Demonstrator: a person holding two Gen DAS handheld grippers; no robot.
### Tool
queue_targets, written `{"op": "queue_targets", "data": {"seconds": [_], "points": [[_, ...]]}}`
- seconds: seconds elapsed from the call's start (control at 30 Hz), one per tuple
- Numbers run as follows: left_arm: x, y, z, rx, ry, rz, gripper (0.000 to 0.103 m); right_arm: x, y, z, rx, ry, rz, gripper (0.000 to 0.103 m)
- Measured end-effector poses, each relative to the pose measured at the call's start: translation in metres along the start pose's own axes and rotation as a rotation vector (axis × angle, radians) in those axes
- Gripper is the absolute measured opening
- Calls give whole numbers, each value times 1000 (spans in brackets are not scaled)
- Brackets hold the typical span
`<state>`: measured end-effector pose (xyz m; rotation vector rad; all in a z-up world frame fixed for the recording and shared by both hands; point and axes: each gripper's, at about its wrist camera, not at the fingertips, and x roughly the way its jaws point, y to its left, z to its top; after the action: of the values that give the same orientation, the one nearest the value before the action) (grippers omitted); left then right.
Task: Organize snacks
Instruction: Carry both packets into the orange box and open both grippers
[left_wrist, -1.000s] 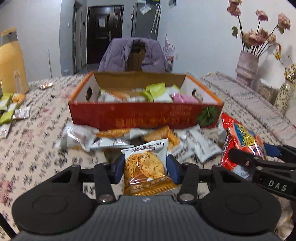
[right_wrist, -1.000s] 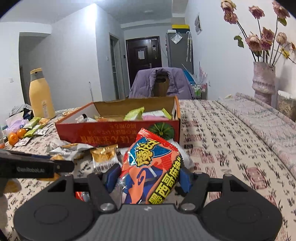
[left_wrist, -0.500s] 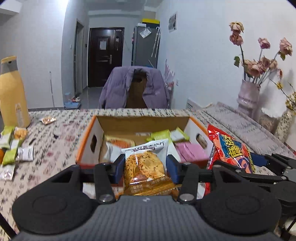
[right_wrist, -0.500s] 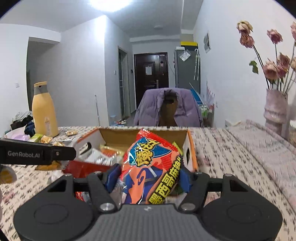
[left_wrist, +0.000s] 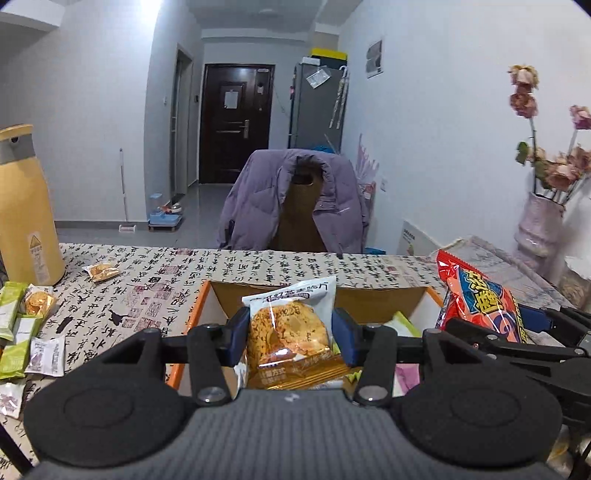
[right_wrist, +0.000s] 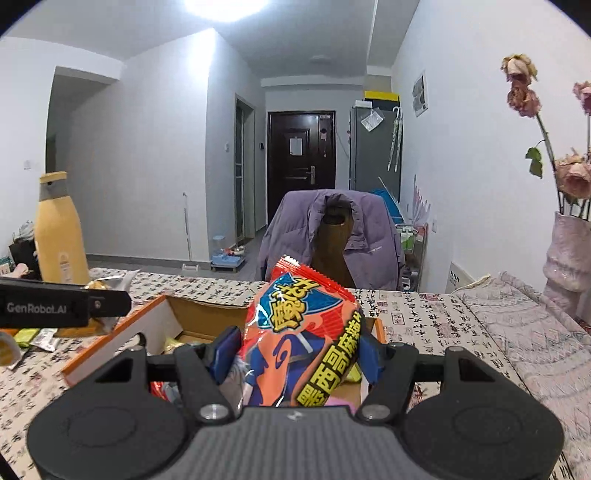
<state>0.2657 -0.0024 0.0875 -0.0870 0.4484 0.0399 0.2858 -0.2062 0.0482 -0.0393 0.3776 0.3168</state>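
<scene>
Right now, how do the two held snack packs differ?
The cookie pack in the left gripper is white-topped, partly clear and gold at the bottom; the red chip bag in the right gripper is opaque, bigger and puffier. Both are held upright above the open box.

Colours and patterns at the snack table

The tablecloth (left_wrist: 155, 273) is cream with black calligraphy and faded red seals; the cardboard box (left_wrist: 207, 295) has orange edges, a brown inside and white side walls; the cookie packet (left_wrist: 291, 325) is white above, gold below; the chip bag (right_wrist: 306, 332) is red, blue and yellow; the bottle (left_wrist: 22, 206) is mustard yellow, grey-collared; the jacket (left_wrist: 291, 199) is purple
</scene>
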Motion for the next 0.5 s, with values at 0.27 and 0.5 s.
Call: {"op": "queue_targets", "data": {"seconds": [0.27,0.5], "points": [[48,16,-17,-36,21,56,49,44,6,-11,-27,34,-20,65],[59,19,-26,-9,59,63,49,50,8,-19,-14,53,6,65]]}}
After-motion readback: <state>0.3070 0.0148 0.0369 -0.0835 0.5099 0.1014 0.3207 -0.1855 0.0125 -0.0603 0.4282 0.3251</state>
